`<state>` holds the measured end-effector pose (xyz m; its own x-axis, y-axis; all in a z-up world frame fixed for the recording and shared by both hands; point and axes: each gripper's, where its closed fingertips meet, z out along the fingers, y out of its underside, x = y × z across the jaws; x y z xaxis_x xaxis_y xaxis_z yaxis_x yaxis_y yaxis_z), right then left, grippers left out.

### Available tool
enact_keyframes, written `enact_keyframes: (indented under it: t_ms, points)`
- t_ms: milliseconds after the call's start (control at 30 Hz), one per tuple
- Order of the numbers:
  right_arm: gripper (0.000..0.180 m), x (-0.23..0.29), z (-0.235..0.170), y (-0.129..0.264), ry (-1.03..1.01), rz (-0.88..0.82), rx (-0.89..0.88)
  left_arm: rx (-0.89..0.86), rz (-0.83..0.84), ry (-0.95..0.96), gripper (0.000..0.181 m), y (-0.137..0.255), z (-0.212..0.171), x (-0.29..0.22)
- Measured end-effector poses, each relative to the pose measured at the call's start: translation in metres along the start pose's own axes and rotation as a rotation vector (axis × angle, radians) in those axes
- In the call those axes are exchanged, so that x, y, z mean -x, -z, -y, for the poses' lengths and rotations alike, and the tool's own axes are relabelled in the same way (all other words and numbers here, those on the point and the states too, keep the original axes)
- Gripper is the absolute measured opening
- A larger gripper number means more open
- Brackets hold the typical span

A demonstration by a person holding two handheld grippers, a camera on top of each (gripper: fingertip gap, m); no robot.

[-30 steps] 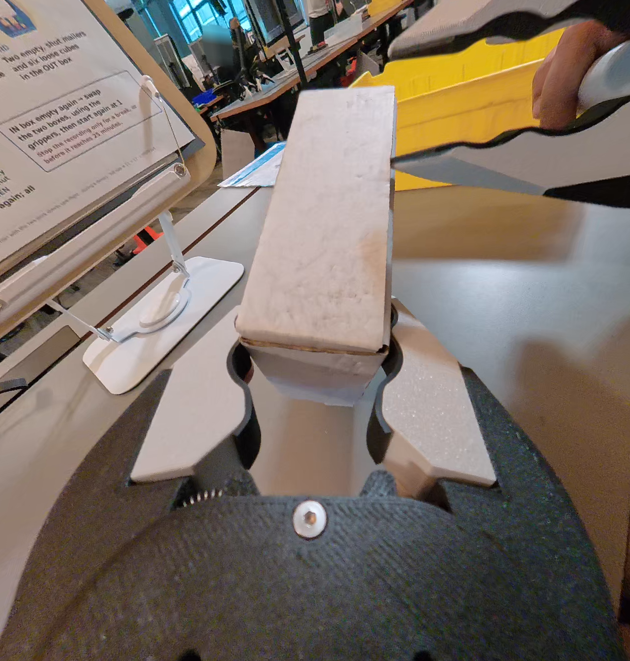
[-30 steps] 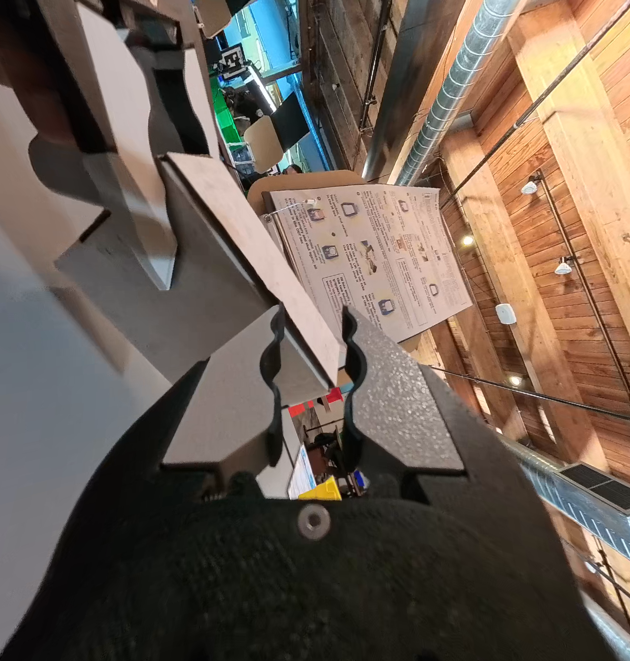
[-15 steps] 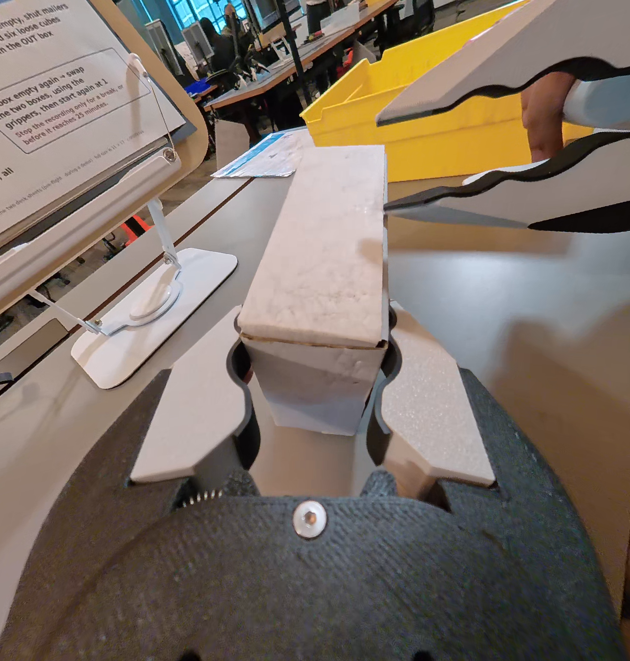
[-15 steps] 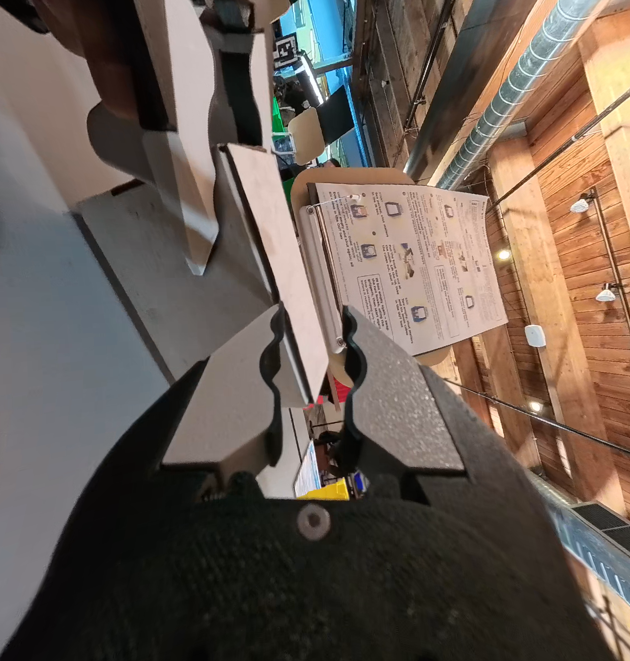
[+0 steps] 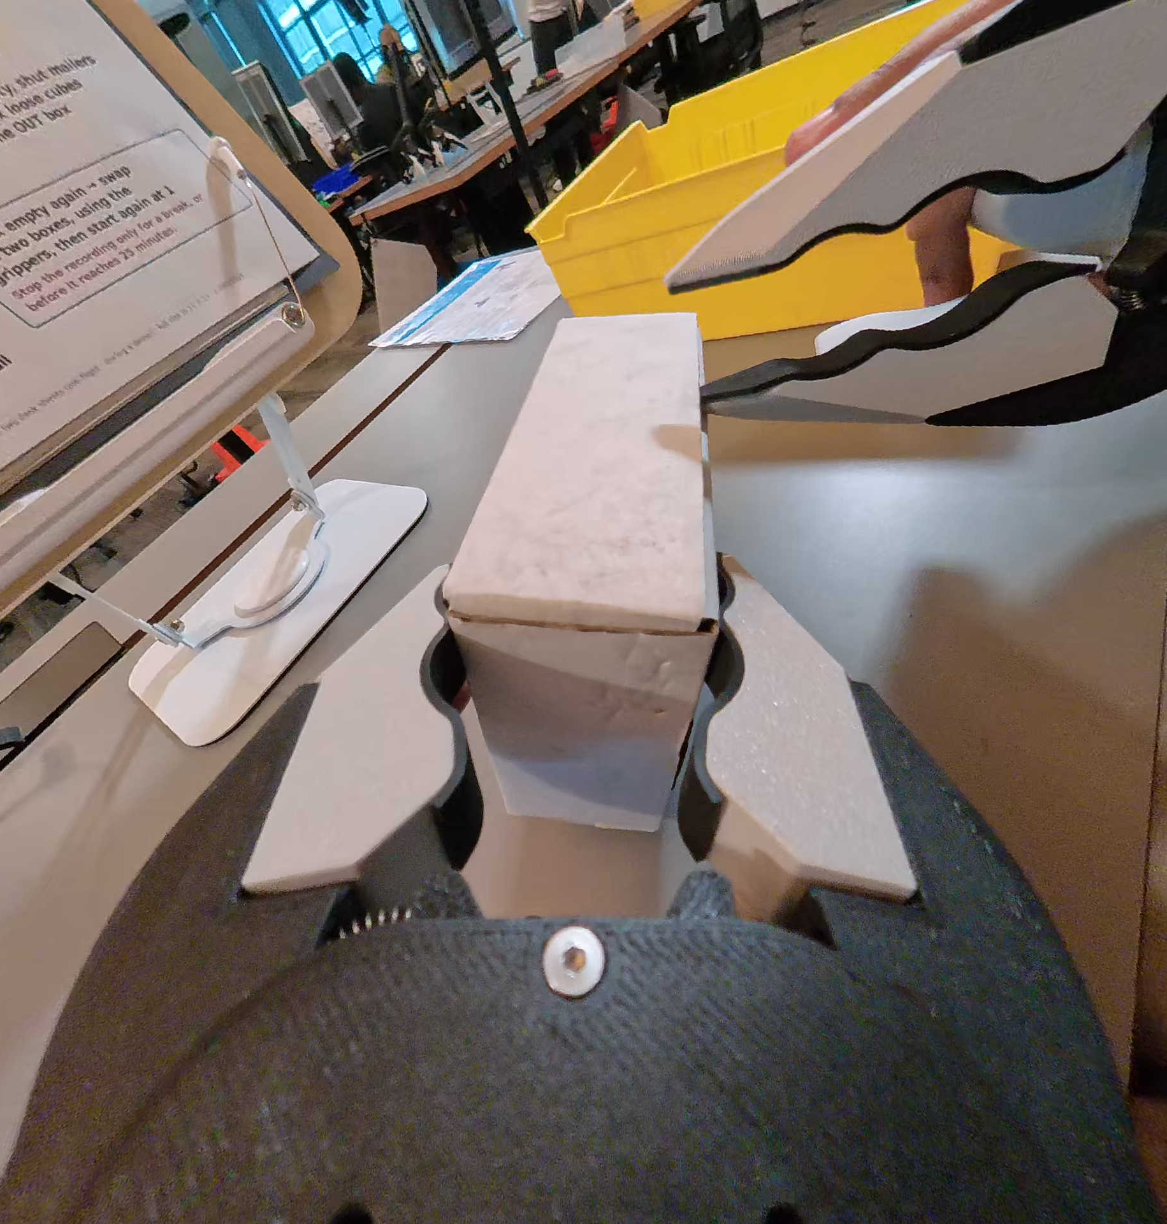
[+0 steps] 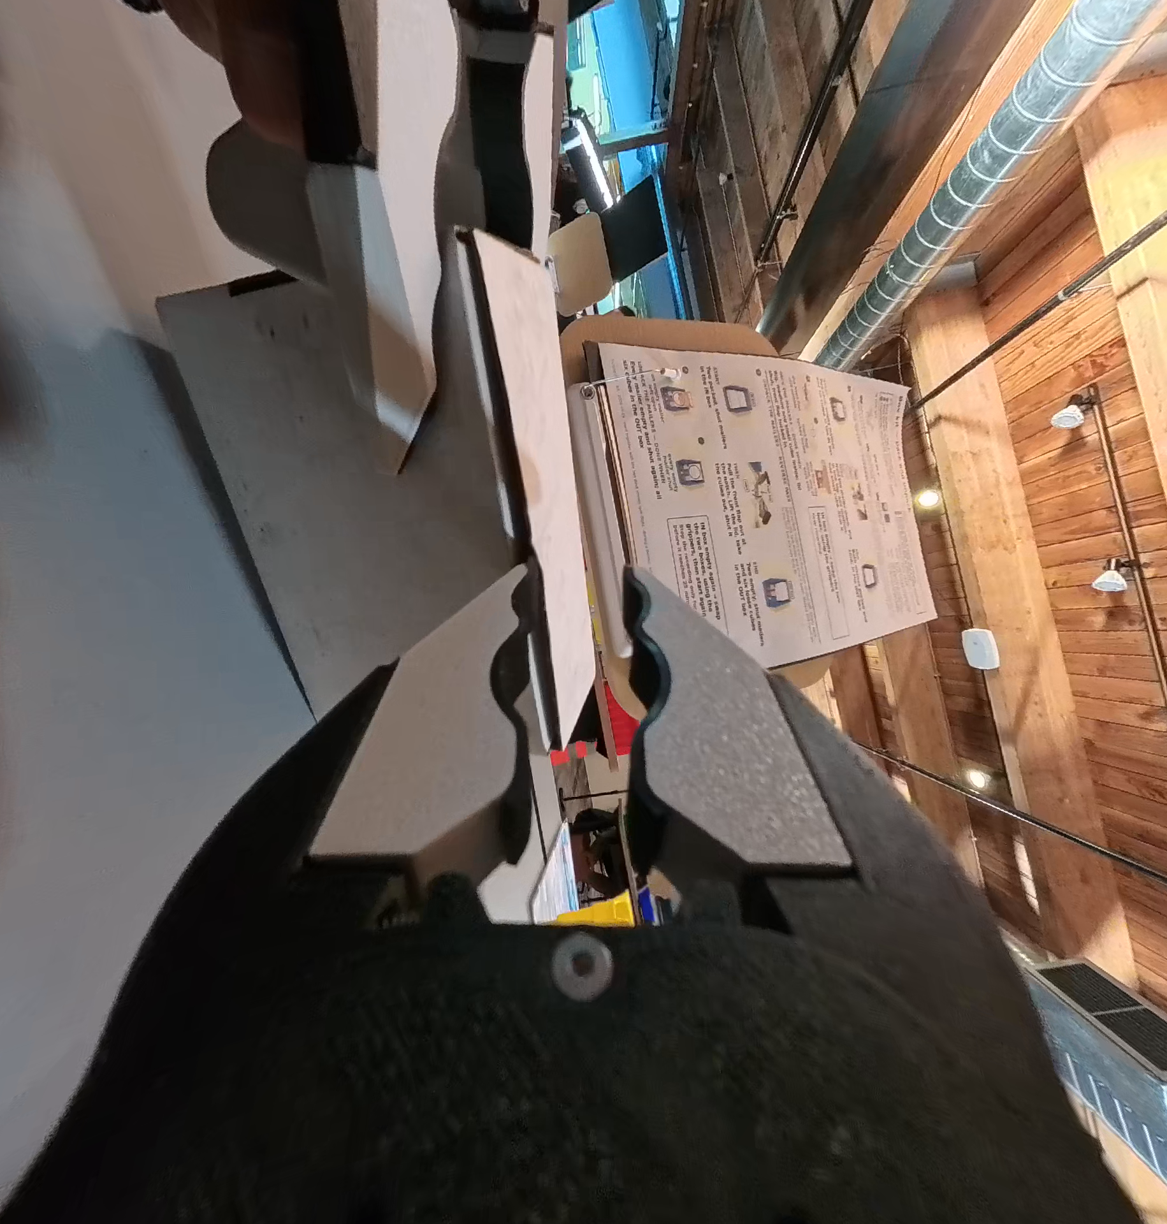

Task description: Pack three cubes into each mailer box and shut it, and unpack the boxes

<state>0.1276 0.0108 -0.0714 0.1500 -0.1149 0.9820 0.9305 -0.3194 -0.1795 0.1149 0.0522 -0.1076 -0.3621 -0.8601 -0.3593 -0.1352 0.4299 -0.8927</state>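
Mailer box [image 5: 594,503] sits clamped edgewise in my left tool [image 5: 584,689] — white, lid closed, long axis pointing away from the camera, held above the grey bench [image 5: 898,543]. Its far end is the part I can't see well.

My right tool [image 5: 690,338] comes in from the right with its fingers apart; the lower tip touches or nearly touches the box's right top edge, the upper finger stands clear above. From the right wrist view, the lid panel [image 6: 541,477] runs between the two fingers of that tool [image 6: 580,636], which are not pressed onto it.

Risks as I judge them: the lower tip may slip off the lid seam and skid, since the cardboard edge is thin. Levering sideways against a one-ended grip could twist the box out of the left tool. Cubes, if any are inside, are not visible.

Beyond: yellow bin [image 5: 666,218], instruction sheet on its stand [image 5: 123,232].
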Motion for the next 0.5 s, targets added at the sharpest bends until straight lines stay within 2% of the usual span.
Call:
enact_keyframes:
  t_ms: [33,233,367,500]
  points:
    - [0.023,0.000,0.000,0.000,-0.005,0.000,0.003,0.001,0.001,0.000,0.071,0.000,0.000,0.000]
    - [0.019,-0.001,0.001,0.000,-0.017,-0.001,0.018,0.013,-0.003,-0.003,0.071,0.000,-0.001,-0.001]
    - [0.002,-0.015,0.009,0.004,-0.135,-0.036,-0.025,0.025,-0.007,0.030,0.072,-0.002,0.000,-0.002]
    - [0.002,-0.018,0.010,0.004,-0.216,-0.036,-0.030,0.041,-0.005,0.036,0.072,-0.003,-0.001,-0.003]
